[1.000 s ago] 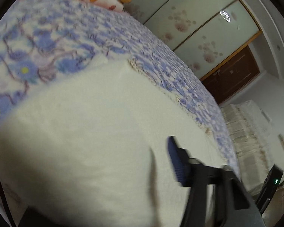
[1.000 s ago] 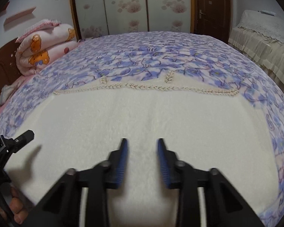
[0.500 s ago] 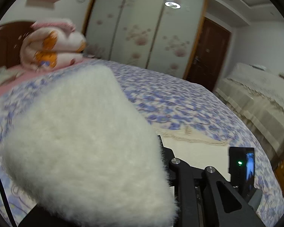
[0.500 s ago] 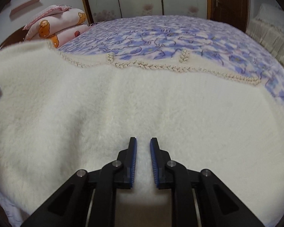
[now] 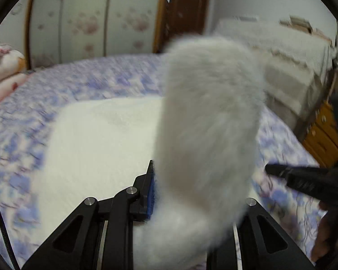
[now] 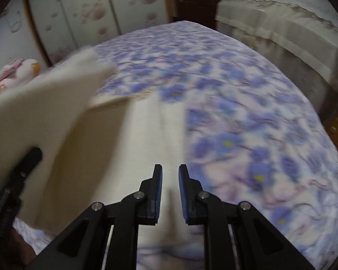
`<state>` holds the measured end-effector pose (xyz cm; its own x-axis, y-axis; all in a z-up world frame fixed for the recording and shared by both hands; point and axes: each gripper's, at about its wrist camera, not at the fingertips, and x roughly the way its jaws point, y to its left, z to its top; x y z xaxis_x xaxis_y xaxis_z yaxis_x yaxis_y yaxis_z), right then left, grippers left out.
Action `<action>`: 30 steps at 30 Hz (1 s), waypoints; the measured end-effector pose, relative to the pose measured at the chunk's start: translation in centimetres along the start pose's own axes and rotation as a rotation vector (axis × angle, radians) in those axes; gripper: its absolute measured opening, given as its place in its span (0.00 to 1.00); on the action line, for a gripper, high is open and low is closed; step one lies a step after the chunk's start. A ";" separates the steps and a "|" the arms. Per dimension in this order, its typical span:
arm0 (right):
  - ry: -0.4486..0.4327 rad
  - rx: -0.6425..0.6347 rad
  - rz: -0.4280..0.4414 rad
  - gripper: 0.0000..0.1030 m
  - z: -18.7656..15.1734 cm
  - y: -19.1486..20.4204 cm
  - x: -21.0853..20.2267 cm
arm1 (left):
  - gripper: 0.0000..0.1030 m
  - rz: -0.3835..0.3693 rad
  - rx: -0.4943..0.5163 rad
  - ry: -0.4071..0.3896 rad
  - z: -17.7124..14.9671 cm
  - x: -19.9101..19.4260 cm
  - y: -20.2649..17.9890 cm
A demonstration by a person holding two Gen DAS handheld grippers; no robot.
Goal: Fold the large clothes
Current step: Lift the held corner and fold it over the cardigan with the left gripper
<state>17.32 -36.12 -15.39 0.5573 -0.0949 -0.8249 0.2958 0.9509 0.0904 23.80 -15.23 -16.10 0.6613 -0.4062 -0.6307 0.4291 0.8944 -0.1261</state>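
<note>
A fluffy white garment (image 5: 97, 148) lies on the blue-flowered bed. My left gripper (image 5: 170, 180) is shut on one end of it. That end stands up as a thick flap (image 5: 214, 112) that hides the right finger; only the left blue pad (image 5: 151, 191) shows. In the right wrist view the same raised flap (image 6: 45, 103) hangs at the left above the left gripper (image 6: 31, 155). My right gripper (image 6: 170, 180) points down at the near edge of the garment (image 6: 146, 135), with a ridge of cloth pinched between its narrow blue pads. It appears as a black shape (image 5: 288, 175) in the left view.
The bedspread (image 6: 247, 135) stretches to the right and far side. A rolled pink quilt (image 5: 2, 74) lies at the head. Wardrobe doors (image 5: 90, 22) and a brown door (image 5: 182, 15) stand behind. A cream-covered bed (image 6: 281, 27) and a wooden cabinet (image 5: 322, 139) are at the right.
Both grippers closed on the garment and swept sideways across the bed. The left one rolled upright and lifted its end into a standing flap. The garment now looks narrower.
</note>
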 end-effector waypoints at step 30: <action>0.072 -0.007 0.184 0.39 1.5 0.4 -3.2 | 0.94 -0.160 0.075 0.184 -0.9 -6.8 1.4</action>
<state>16.87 -35.91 -11.88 0.5443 0.1020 -0.8327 0.1885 0.9523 0.2399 19.36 -11.03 -12.73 0.4607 -0.4945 -0.7370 0.5681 0.8023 -0.1832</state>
